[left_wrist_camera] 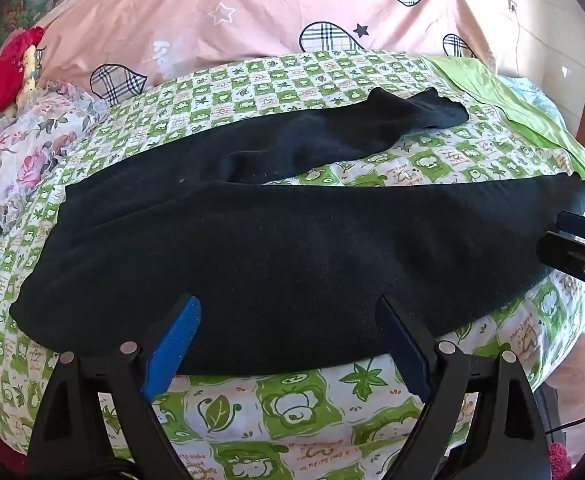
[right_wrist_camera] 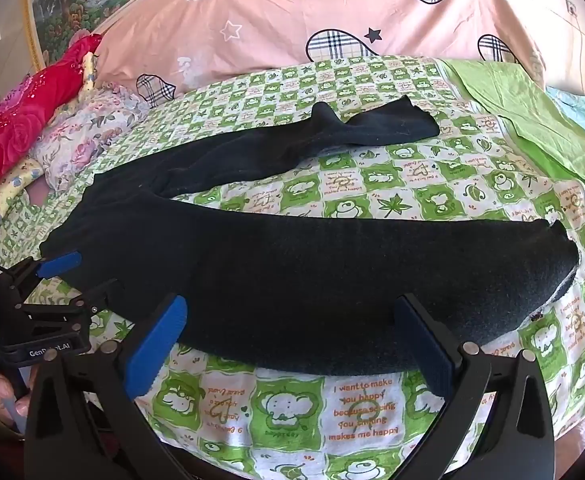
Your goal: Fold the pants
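Observation:
Black pants lie spread on a green-and-white checked sheet, waist to the left and both legs running right. The far leg angles away from the near leg. My left gripper is open just above the near edge of the pants by the waist, with nothing between its blue pads. My right gripper is open too, over the near leg's front edge. In the right wrist view the left gripper shows at the waist corner. In the left wrist view the right gripper shows near the leg cuff.
A pink quilt with plaid hearts is piled behind the sheet. A floral pillow and a red cushion lie at the left. A plain green cloth covers the right side. A person's hand holds the left gripper.

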